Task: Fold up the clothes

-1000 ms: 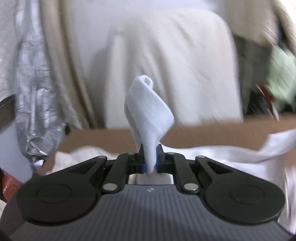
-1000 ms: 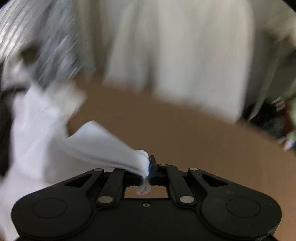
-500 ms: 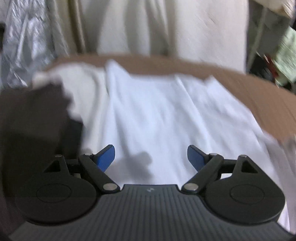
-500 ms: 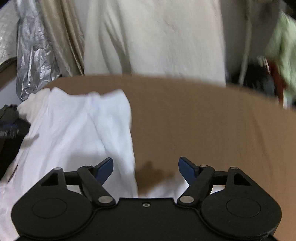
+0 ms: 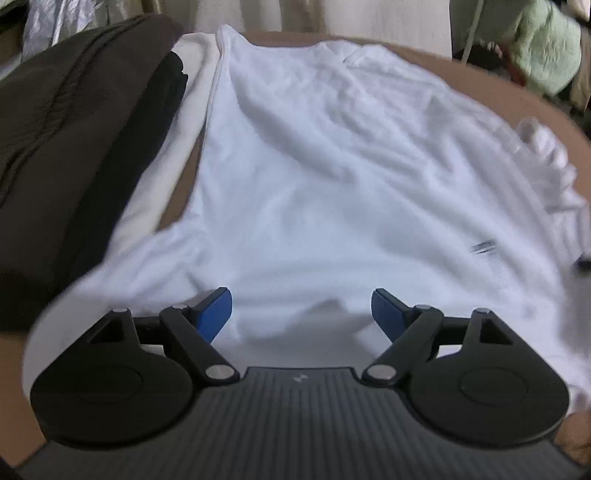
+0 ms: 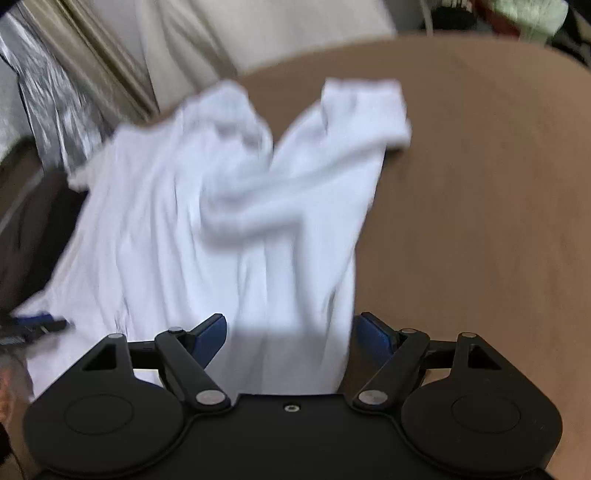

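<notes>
A white T-shirt (image 5: 332, 155) lies spread on a brown table (image 5: 480, 77), wrinkled, its near edge under both grippers. In the right wrist view the shirt (image 6: 207, 229) is bunched toward the far side, with a sleeve (image 6: 369, 107) sticking out to the right. My left gripper (image 5: 301, 310) is open and empty just above the shirt's near part. My right gripper (image 6: 290, 330) is open and empty over the shirt's right edge. The left gripper's tip (image 6: 33, 325) shows at the left edge of the right wrist view.
A pile of dark brown and black clothes (image 5: 74, 140) lies left of the shirt, with a cream garment (image 5: 177, 110) between them. Beige curtains (image 6: 221, 33) and silver foil (image 6: 48, 96) hang behind the table. Bare brown table (image 6: 480, 221) extends to the right.
Both grippers held pinches of the white shirt a second ago, then opened and let it drop. Both have since tilted down and pulled back toward the shirt's near edge.
</notes>
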Tool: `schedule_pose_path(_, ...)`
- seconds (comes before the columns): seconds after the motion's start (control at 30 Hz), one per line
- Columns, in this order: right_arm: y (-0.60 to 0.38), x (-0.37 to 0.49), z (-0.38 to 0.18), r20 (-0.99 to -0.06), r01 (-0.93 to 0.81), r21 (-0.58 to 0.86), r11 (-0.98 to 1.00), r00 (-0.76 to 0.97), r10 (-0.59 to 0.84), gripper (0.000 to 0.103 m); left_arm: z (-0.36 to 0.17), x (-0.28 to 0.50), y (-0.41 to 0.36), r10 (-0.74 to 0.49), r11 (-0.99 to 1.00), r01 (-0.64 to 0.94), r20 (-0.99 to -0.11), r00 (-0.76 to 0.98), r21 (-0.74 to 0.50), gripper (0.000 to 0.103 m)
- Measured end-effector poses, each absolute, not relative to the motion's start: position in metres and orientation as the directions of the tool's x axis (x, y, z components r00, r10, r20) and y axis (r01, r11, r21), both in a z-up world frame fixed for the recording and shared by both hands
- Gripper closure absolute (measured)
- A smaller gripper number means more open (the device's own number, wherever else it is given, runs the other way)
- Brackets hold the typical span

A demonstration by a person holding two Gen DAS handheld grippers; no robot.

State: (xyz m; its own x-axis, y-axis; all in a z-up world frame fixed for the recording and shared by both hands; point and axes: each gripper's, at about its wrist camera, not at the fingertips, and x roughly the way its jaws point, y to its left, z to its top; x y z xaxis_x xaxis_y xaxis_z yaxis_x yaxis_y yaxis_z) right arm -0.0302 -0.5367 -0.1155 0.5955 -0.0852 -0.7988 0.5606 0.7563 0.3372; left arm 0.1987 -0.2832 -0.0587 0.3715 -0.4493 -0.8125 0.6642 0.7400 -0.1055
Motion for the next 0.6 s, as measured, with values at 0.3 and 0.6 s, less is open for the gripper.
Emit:
schedule_pose_path(0.3, -0.507, -0.049, -0.111, -0.837, 0.567, 0.316, 0.76, 0.544, -0.057, 0.065, -0.048, 0.163, -0.295, -0.62, 0.676, 0.657, -0.74, 0.261, -0.334, 0.022)
schedule_pose_path(0.6, -0.512, -0.017, -0.077, -0.668, 0.426, 0.575, 0.698, 0.738, 0.099, 0.09, -0.06, 0.152, -0.297, -0.808, 0.469, 0.688, -0.584, 0.082, -0.553, 0.025)
